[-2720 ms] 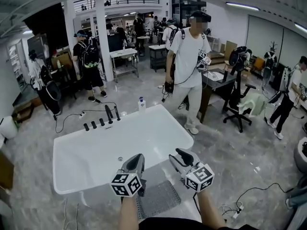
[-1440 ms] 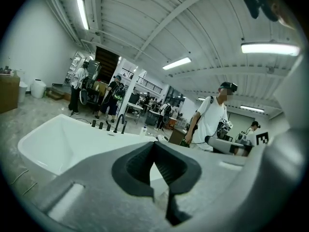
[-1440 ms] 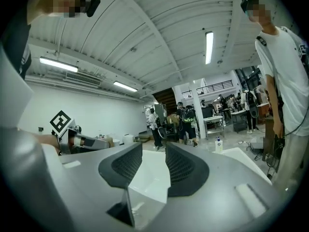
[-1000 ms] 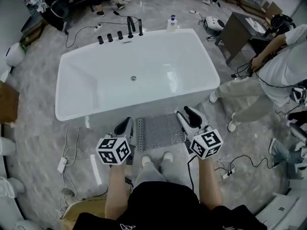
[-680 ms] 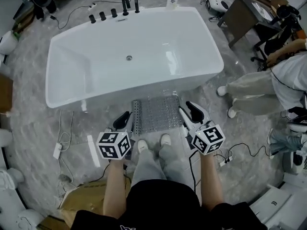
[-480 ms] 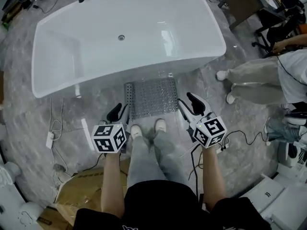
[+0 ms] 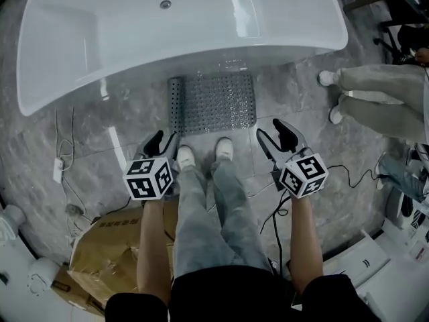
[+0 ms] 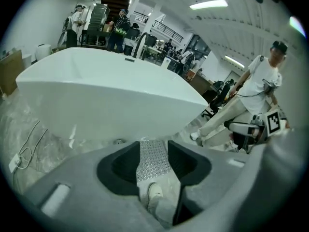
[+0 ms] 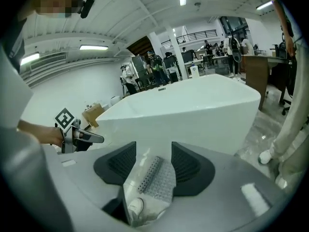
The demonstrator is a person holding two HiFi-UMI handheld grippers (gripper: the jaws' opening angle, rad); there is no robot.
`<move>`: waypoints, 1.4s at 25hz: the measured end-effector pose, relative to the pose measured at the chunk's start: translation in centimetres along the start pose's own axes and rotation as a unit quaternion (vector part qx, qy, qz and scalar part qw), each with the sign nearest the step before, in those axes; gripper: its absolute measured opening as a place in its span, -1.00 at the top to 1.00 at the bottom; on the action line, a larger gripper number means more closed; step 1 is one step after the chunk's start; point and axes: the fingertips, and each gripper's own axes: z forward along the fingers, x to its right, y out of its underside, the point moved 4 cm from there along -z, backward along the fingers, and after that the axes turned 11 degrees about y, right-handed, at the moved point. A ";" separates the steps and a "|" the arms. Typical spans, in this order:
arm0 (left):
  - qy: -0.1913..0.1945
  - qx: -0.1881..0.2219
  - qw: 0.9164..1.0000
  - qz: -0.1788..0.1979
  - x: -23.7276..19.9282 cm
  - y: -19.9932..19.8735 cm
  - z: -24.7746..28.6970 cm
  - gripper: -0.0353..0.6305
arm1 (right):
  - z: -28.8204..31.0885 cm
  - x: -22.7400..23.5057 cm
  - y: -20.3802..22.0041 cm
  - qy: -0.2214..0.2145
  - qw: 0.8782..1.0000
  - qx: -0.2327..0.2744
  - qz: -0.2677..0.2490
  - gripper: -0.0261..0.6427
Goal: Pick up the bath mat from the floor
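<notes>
Mat status: bath mat (image 7: 213,102) lies flat on the grey marble floor, its far edge against the base of the white bathtub (image 7: 60,79) and its near edge just ahead of the person's two white shoes (image 7: 185,157). Its left edge is curled up into a roll. Left gripper (image 7: 161,143) hangs beside the left leg and right gripper (image 7: 277,137) beside the right leg. Both sit short of the mat's near edge and touch neither the mat nor the floor. Both sets of jaws are parting right now, with nothing clamped and no pad contact on either. In the left gripper view, the mat (image 8: 152,158) shows through the gap between the pads with a shoe below it, lined up with the gap but well beyond the tips. The right gripper view reads the same: the mat (image 9: 161,180) shows in the gap with its rolled edge toward the left pad, clear of both pads. The right gap looks a bit wider than the left. Cardboard box (image 7: 100,247) sits on the floor behind the left arm. A second person's legs (image 7: 382,96) stand to the right of the tub.
</notes>
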 end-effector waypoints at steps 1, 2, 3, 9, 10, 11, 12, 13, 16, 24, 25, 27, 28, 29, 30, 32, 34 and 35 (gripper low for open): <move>-0.003 -0.006 1.000 -0.004 -0.8 0.8 0.9 0.32 | 0.9 0.5 1.2 -0.001 1.000 -0.009 0.002 0.23; -0.005 -0.012 1.000 -0.007 -1.4 1.4 2.0 0.31 | 1.8 1.1 2.3 -0.001 1.000 -0.018 0.001 0.22; -0.005 -0.017 1.000 -0.007 -1.9 1.9 3.2 0.30 | 2.7 1.9 3.2 -0.001 1.000 -0.026 -0.004 0.21; -0.012 -0.051 0.999 -0.006 -5.5 5.1 9.9 0.30 | 8.3 5.0 8.8 0.001 0.998 -0.055 -0.013 0.18; -0.017 -0.057 0.998 -0.011 -6.2 5.9 11.0 0.29 | 9.3 5.6 9.9 0.002 0.998 -0.062 -0.009 0.18; -0.021 -0.061 0.998 -0.014 -7.0 6.6 12.1 0.27 | 10.3 6.2 10.9 0.004 0.998 -0.066 -0.005 0.15; -0.025 -0.064 0.997 -0.016 -7.9 7.1 13.2 0.26 | 11.4 6.8 11.8 0.006 0.998 -0.069 0.000 0.13; -0.027 -0.066 0.997 -0.016 -8.7 7.7 14.3 0.25 | 12.5 7.5 12.7 0.008 0.997 -0.072 0.005 0.13; -0.016 -0.069 0.997 -0.028 -10.2 9.8 16.6 0.24 | 14.5 8.5 15.7 0.007 0.996 -0.091 0.007 0.09; -0.031 -0.107 0.993 -0.030 -15.6 14.6 23.5 0.20 | 20.7 12.3 22.7 0.006 0.992 -0.128 -0.002 0.00; -0.033 -0.111 0.993 -0.030 -16.3 15.1 24.3 0.19 | 21.6 12.9 23.5 0.008 0.991 -0.132 0.001 -0.02; -0.038 -0.118 0.992 -0.033 -17.7 16.0 25.8 0.13 | 23.1 14.0 25.1 0.013 0.990 -0.141 0.005 -0.02; -0.041 -0.122 0.991 -0.034 -18.4 16.5 26.4 0.11 | 23.8 14.6 25.7 0.016 0.989 -0.145 0.007 -0.04; -0.043 -0.125 0.991 -0.036 -19.1 16.9 27.1 0.09 | 24.5 15.2 26.4 0.019 0.989 -0.148 0.007 -0.04; -0.044 -0.127 0.990 -0.038 -19.7 17.3 27.7 0.07 | 25.2 15.7 27.0 0.022 0.988 -0.151 0.008 -0.04; -0.042 -0.132 0.990 -0.039 -20.9 18.0 28.8 0.05 | 26.6 16.8 28.2 0.028 0.987 -0.158 0.009 -0.05; -0.043 -0.142 0.988 -0.035 -22.2 18.9 29.8 -0.02 | 28.1 17.9 29.4 0.031 0.986 -0.163 0.015 -0.05; -0.045 -0.147 0.988 -0.033 -22.9 19.3 30.3 -0.05 | 28.8 18.4 30.1 0.032 0.985 -0.166 0.021 -0.06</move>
